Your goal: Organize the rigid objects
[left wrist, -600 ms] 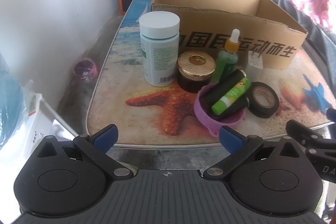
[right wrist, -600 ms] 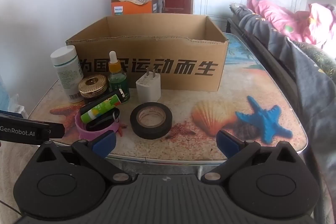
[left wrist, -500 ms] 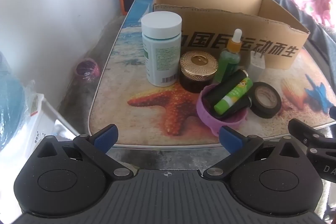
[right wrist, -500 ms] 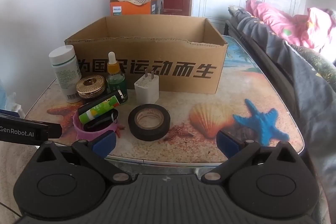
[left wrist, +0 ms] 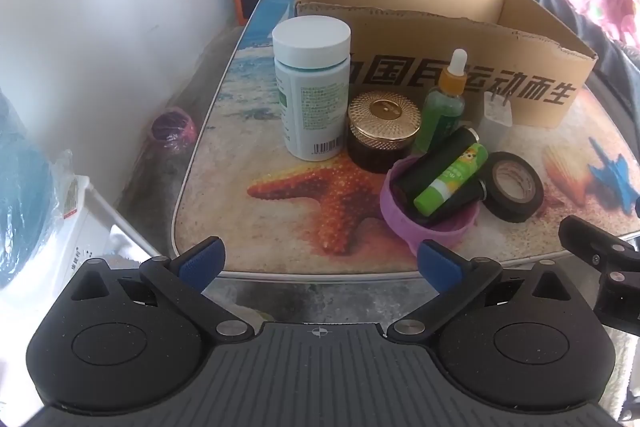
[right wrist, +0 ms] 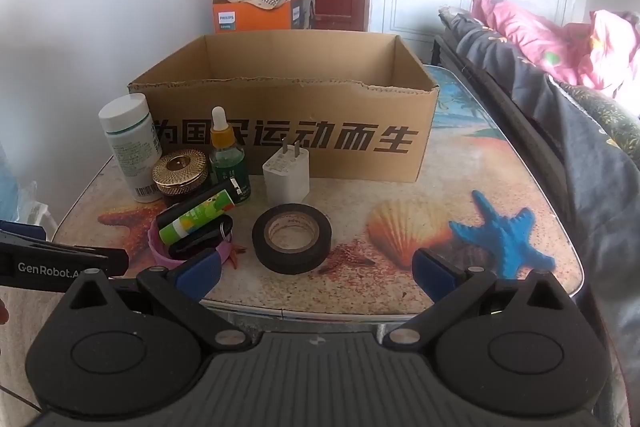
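Observation:
An open cardboard box point(right wrist: 280, 115) stands at the back of the table. In front of it are a white pill bottle point(left wrist: 310, 89) point(right wrist: 128, 143), a gold-lidded jar point(left wrist: 382, 131) point(right wrist: 180, 173), a green dropper bottle point(left wrist: 444, 103) point(right wrist: 228, 155), a white charger plug point(right wrist: 286, 173), a black tape roll point(left wrist: 514, 187) point(right wrist: 292, 233), and a purple dish point(left wrist: 400, 219) holding a green tube point(left wrist: 450, 177) point(right wrist: 196, 221) and black items. My left gripper point(left wrist: 320, 261) is open and empty at the table's front edge. My right gripper point(right wrist: 316, 267) is open and empty just before the tape roll.
An orange Philips box point(right wrist: 260, 3) with cloth stands behind the table. A bed with dark and pink bedding point(right wrist: 560, 67) runs along the right. A white wall is on the left, with a purple bag point(left wrist: 172, 131) and a white bin point(left wrist: 60, 227) beside the table.
Both grippers have moved slightly forward toward the table. The objects have not moved.

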`<move>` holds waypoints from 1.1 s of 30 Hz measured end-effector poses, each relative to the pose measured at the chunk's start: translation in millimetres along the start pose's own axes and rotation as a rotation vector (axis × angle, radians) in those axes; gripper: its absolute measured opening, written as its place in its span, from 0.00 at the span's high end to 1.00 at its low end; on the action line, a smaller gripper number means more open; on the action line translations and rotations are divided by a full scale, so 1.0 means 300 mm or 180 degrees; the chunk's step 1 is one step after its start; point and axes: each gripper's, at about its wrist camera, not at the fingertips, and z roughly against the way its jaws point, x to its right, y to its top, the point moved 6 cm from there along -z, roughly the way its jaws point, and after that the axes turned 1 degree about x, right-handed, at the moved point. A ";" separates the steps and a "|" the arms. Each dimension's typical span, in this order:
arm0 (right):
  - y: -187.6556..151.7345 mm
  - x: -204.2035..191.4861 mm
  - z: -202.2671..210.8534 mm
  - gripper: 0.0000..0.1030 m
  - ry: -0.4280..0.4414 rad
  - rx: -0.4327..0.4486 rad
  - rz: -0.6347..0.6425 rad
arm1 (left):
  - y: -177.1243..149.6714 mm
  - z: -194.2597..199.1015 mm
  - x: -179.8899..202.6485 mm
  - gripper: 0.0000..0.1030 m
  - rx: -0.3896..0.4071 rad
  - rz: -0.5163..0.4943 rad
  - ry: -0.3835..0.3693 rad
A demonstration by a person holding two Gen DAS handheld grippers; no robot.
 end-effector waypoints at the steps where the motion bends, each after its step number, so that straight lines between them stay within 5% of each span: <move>1: -0.001 -0.002 -0.001 0.00 0.0010 -0.0004 0.0003 | -0.001 0.000 0.001 0.00 -0.0004 -0.0005 0.0005; 33: 0.007 -0.013 -0.001 0.00 0.0132 0.0017 -0.0021 | 0.003 -0.011 0.001 0.00 -0.0098 -0.0023 0.0071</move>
